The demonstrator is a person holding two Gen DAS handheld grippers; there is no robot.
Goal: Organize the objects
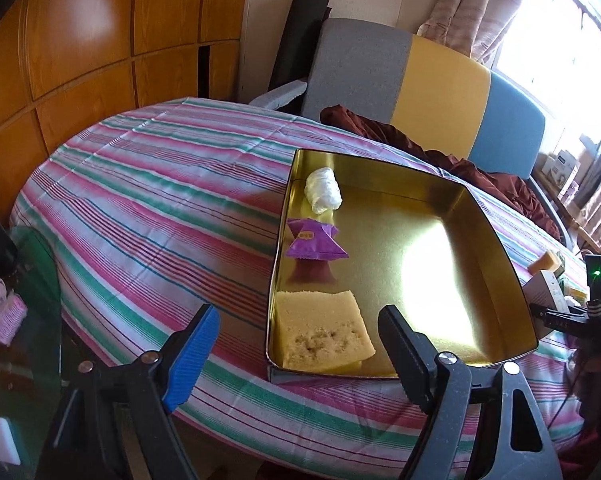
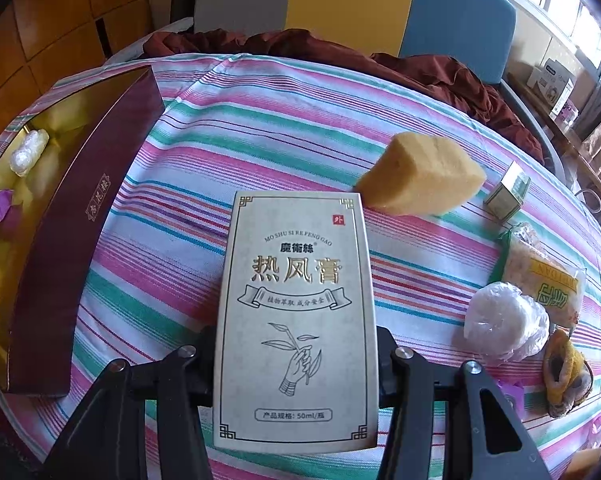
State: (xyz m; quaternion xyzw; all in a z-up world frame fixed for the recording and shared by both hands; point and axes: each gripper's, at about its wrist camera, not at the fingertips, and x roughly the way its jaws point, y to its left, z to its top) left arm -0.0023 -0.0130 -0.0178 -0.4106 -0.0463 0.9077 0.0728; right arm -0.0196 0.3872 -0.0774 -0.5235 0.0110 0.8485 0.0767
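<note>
Leftmost, the left gripper hangs wide apart and empty over the gold tin's near corner, where a yellow sponge lies; open tin floor spreads to its right. Further right, the right gripper clamps the white box, long axis pointing away toward another sponge; striped cloth lies bare between tin and box.

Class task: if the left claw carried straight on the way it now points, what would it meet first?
Probably the yellow sponge block in the near corner of the gold tin, which lies between the open left claw fingers; depth is uncertain.
</note>
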